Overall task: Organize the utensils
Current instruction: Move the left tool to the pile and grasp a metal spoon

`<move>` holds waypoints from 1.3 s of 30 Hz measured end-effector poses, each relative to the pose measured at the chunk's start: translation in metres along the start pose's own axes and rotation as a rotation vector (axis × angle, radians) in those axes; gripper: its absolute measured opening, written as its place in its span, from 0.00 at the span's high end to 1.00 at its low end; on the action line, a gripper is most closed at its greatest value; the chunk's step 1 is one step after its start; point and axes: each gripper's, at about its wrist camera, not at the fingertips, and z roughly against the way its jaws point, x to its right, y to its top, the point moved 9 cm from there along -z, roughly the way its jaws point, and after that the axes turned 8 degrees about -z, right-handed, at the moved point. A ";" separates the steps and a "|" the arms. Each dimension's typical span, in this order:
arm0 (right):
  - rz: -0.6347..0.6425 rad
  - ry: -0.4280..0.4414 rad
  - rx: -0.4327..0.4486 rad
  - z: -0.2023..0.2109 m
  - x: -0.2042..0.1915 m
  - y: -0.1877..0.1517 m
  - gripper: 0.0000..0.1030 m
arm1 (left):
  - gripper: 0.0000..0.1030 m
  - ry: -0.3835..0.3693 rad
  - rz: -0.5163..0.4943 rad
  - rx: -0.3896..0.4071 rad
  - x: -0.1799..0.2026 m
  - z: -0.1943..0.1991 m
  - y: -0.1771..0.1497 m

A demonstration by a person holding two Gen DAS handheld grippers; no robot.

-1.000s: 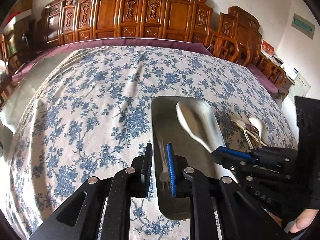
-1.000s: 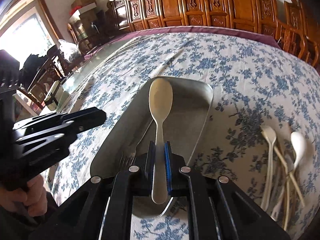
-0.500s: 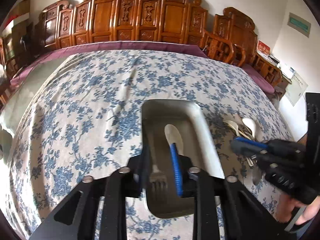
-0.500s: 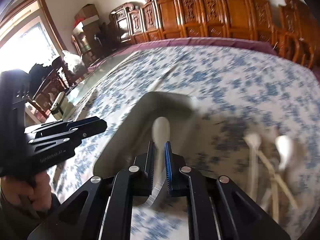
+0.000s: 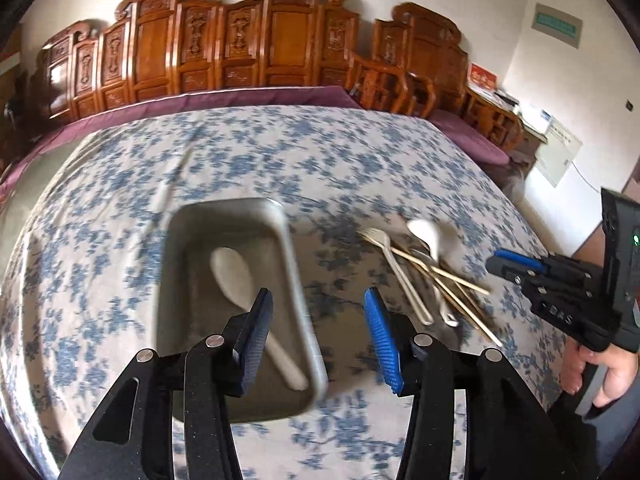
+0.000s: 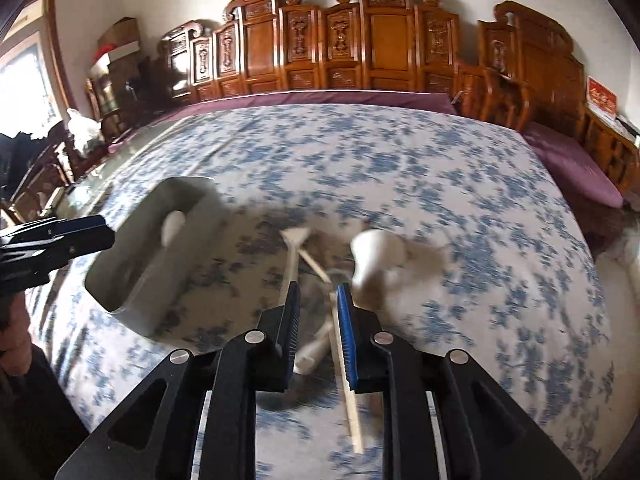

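Left tongs (image 5: 318, 334): pointing down at a slant over the near edge of the desk, jaws opening, wide apart, nothing between the blue pads; gap sits over the right rim of the tray and the cloth beside it.
Right tongs (image 6: 318, 322): angled down over the loose utensils, jaws narrow but opening, pads pressing on nothing; utensil handles lie on the cloth below the gap.
Right hand (image 5: 604, 368): at the right edge of the left view, wrapped round the grip of the right tongs; letters "DAS" readable on the black body.
Left hand (image 6: 14, 340): only a sliver at the left edge of the right view, below the left tongs.
Tray (image 5: 176, 264): grey metal, rectangular, on the near left part of the floral desk (image 5: 320, 168).
White spoon (image 5: 236, 280): lying inside the tray, bowl far, handle near and to the right.
Loose utensils (image 5: 424, 268): pale spoons, a fork and chopsticks, crossed in a heap right of the tray, well apart from it.
Wall signs: green plaque and red card at far right, text too small to read.
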 end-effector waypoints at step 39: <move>-0.049 -0.007 -0.036 -0.007 0.044 -0.033 0.71 | 0.62 -0.166 -0.146 -0.156 0.126 -0.099 -0.049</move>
